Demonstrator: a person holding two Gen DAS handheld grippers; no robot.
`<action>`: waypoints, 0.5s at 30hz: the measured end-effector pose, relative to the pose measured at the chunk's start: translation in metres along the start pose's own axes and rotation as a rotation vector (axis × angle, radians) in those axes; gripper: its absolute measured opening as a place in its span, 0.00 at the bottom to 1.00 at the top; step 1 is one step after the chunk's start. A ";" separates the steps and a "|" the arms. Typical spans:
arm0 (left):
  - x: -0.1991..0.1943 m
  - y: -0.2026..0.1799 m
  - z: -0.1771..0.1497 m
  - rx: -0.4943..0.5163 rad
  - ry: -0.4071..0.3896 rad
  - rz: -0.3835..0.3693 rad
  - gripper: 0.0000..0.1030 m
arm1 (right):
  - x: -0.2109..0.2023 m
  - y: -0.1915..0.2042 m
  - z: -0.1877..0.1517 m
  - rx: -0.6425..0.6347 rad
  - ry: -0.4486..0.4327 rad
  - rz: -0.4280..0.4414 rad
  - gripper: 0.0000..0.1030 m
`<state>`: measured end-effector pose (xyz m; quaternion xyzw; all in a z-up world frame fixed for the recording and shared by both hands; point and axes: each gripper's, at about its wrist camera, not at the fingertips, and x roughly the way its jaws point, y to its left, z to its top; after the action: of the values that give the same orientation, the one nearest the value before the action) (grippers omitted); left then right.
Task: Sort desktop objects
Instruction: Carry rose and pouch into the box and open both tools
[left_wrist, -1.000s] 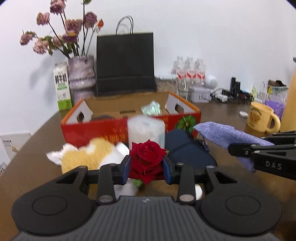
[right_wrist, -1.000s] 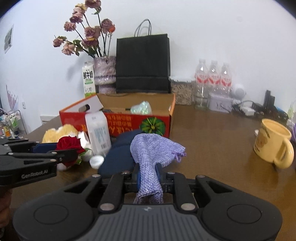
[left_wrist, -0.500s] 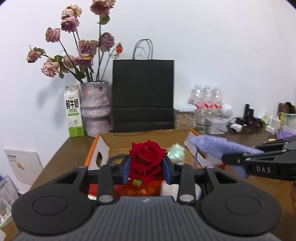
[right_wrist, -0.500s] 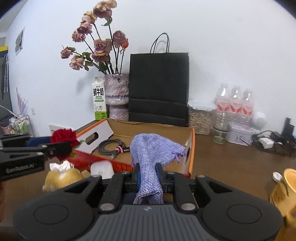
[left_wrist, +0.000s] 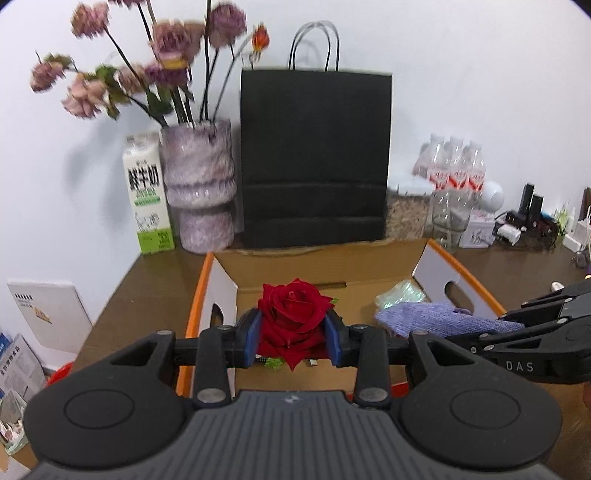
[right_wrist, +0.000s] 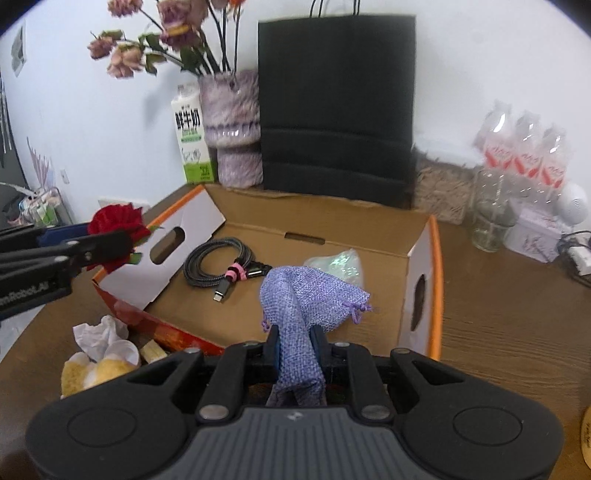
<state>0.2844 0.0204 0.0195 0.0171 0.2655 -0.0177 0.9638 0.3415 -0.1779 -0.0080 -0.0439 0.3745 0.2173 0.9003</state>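
Note:
My left gripper (left_wrist: 293, 341) is shut on a red rose (left_wrist: 293, 317) and holds it over the near left edge of an open cardboard box (left_wrist: 332, 266). It also shows in the right wrist view (right_wrist: 114, 240) with the rose (right_wrist: 116, 221). My right gripper (right_wrist: 294, 345) is shut on a purple woven pouch (right_wrist: 306, 299) and holds it above the box (right_wrist: 332, 225) near its front edge. The pouch (left_wrist: 436, 319) shows at the right in the left wrist view. Inside the box lie a coiled cable (right_wrist: 218, 262) and a shiny green packet (right_wrist: 338, 264).
A black paper bag (right_wrist: 336, 103), a vase of dried flowers (right_wrist: 231, 122) and a milk carton (right_wrist: 192, 140) stand behind the box. Water bottles (right_wrist: 524, 151) and a glass jar (right_wrist: 491, 218) stand at the right. A plush toy (right_wrist: 96, 371) and crumpled tissue (right_wrist: 98, 332) lie on the table at front left.
Both grippers have risen and moved forward over the box, carrying the rose and the pouch. The box interior now shows from above.

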 end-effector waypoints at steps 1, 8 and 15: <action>0.007 0.001 0.001 0.002 0.017 -0.002 0.35 | 0.005 0.000 0.002 0.002 0.013 0.004 0.14; 0.055 0.008 0.007 -0.023 0.128 -0.021 0.35 | 0.034 -0.002 0.018 0.014 0.062 0.006 0.14; 0.082 0.011 0.010 -0.032 0.190 -0.030 0.35 | 0.043 -0.009 0.037 0.030 0.084 0.018 0.14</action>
<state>0.3599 0.0294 -0.0136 -0.0008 0.3560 -0.0260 0.9341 0.3970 -0.1620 -0.0120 -0.0361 0.4154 0.2174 0.8825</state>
